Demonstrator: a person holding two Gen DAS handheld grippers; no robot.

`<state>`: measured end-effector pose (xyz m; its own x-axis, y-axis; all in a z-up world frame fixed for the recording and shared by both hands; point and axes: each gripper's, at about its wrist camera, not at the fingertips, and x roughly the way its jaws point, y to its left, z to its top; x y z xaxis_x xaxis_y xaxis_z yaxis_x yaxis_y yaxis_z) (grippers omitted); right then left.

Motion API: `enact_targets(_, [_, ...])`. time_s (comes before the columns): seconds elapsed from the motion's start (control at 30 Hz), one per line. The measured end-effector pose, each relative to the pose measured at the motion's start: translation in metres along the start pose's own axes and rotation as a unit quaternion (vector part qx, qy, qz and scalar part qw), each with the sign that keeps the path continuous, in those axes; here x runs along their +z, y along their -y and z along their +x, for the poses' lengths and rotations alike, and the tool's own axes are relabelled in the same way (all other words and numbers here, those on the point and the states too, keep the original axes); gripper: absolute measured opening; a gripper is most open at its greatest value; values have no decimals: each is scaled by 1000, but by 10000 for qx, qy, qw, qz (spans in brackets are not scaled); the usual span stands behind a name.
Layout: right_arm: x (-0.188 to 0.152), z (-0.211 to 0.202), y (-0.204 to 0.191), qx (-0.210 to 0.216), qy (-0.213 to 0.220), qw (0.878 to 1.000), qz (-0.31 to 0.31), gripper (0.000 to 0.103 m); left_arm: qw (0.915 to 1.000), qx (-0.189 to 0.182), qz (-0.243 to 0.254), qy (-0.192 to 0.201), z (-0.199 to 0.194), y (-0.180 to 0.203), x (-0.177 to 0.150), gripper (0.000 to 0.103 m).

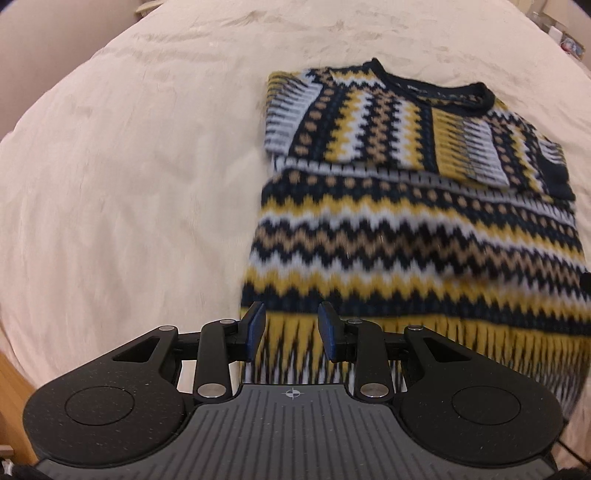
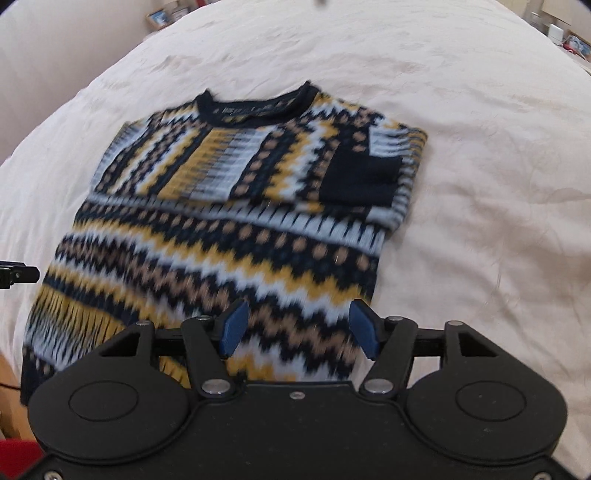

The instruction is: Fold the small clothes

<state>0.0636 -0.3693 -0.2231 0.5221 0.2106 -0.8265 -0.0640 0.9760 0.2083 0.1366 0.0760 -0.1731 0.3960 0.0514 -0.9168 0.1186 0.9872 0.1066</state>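
Observation:
A knitted sweater (image 1: 406,229) with navy, mustard, tan and white zigzag bands lies flat on a cream bedcover (image 1: 129,184), its black collar (image 1: 436,88) at the far end. Both sleeves are folded in across the chest. My left gripper (image 1: 291,314) hovers over the near left corner of the fringed hem, open, with nothing between its blue pads. In the right wrist view the sweater (image 2: 221,240) fills the middle. My right gripper (image 2: 299,314) hangs above its lower right part, jaws wide open and holding nothing.
The bedcover (image 2: 480,221) spreads wide on every side of the sweater. A wooden edge (image 1: 11,387) shows at the lower left. Small boxes and clutter (image 2: 557,33) stand beyond the bed's far right corner. A black part (image 2: 18,275) pokes in at the left edge.

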Motion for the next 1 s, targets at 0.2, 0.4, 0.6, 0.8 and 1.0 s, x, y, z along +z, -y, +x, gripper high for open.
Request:
enact_targets(0.2, [-29,-10,-7,-17,-62,9999,86,65,9995,-236,187,73,-2,-3,-23,31])
enact_targets(0.4, [-59,-23,-16,-211,-76,9991,355,65,9983,-523,235,127,-3,-13,-39,31])
enact_targets(0.6, [-87,-39,-38,-393,-106,9983,422,65,9969,-618,398,262,-16,-30,-67,31])
enact_targets(0.8, [-114,-52,-64,-415,-127,9981,431,66,9964,-668,476,231,-18,-45,-96,31])
enact_targets(1.0, [-135,-58,-84,-408,-89,9979,502,66,9946,-794,624,228,-15,-47,-113,31])
